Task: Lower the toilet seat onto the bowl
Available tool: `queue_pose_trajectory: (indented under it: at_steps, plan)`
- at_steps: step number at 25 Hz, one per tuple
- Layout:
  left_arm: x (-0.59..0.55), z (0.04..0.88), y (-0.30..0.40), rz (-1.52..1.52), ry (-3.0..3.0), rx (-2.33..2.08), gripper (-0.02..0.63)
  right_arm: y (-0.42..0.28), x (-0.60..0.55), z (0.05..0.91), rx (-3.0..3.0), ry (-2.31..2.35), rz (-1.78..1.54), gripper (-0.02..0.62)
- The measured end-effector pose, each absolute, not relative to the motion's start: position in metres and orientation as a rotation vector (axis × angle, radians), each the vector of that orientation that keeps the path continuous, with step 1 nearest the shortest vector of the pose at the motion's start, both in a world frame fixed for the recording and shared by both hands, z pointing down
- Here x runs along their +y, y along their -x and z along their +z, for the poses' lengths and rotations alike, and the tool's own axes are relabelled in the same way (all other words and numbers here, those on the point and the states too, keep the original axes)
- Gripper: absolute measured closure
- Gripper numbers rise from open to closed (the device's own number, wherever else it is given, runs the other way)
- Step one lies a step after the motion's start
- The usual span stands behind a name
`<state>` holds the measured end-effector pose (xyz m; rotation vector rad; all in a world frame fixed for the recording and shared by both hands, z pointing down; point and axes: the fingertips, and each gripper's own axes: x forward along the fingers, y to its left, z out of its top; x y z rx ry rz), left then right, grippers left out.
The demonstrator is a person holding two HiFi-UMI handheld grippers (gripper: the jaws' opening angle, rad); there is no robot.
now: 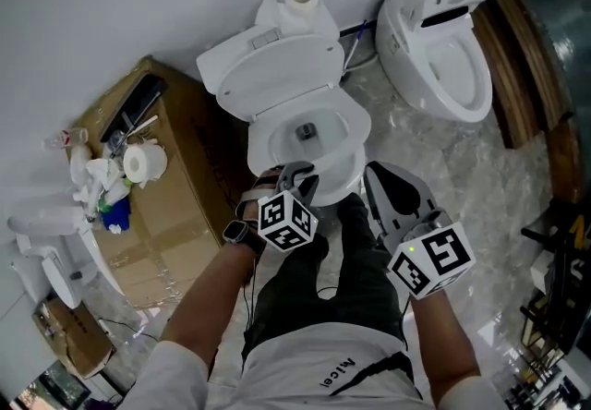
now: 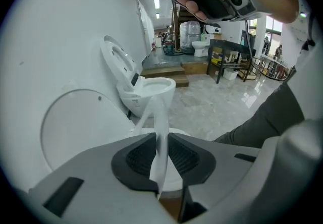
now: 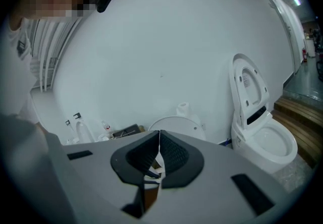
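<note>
Here, the left tool [image 1: 300,179] is narrowly spread at the front of the white oval toilet seat [image 1: 358,126], which lies on the white ceramic bowl [image 1: 328,126]. The right tool [image 1: 377,174] is pressed together and empty.

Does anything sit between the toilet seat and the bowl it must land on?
Nothing visible does. The bowl holds no loose thing, and only the left hand-held gripper is at its front edge.
</note>
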<state>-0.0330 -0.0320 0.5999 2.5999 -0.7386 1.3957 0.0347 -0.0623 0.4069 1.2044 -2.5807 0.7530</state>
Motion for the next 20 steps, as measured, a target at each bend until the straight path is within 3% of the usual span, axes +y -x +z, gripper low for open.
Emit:
queue_pose_trajectory:
  at_steps: [20]
  plan:
    - [0.046,0.680,-0.007,1.314,-2.589,-0.618,0.502,-0.062,-0.031,0.484,-2.553,-1.247,0.790,0.578]
